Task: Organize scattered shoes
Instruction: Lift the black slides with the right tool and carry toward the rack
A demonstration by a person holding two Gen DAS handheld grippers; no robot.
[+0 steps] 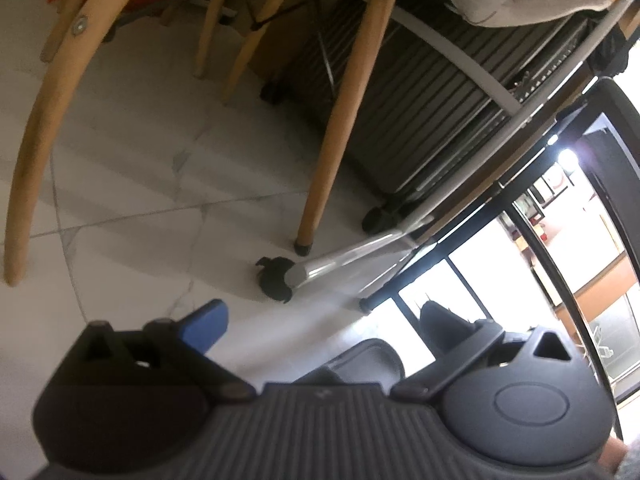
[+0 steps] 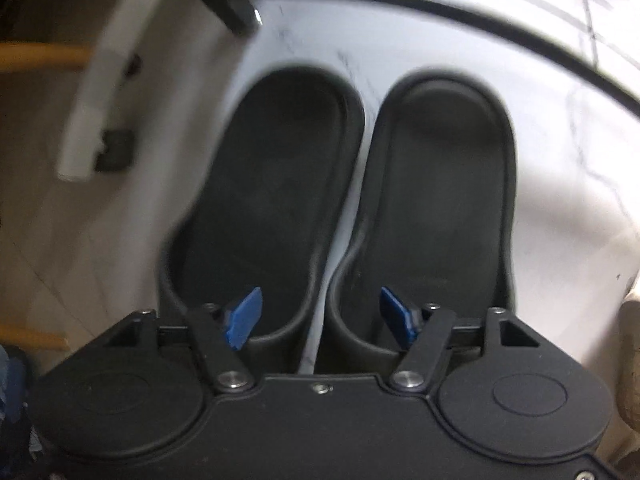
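Observation:
Two black slippers lie side by side on the white marble floor in the right wrist view, the left slipper (image 2: 276, 184) and the right slipper (image 2: 444, 192) nearly parallel with a thin gap between them. My right gripper (image 2: 320, 312) points down over their near ends, open. One blue pad hangs over each footbed, and the slippers' inner walls lie between the pads, untouched. My left gripper (image 1: 322, 314) stands open above the floor. A dark rounded shape (image 1: 368, 356) sits low between its fingers; I cannot tell what it is.
Wooden chair legs (image 1: 332, 140) stand ahead of the left gripper, with a ribbed dark panel (image 1: 420, 120), a metal tube on a black caster (image 1: 274, 278) and a bright glass door (image 1: 520, 280). Beside the slippers are a white bar (image 2: 100, 92) and a black strip (image 2: 440, 12).

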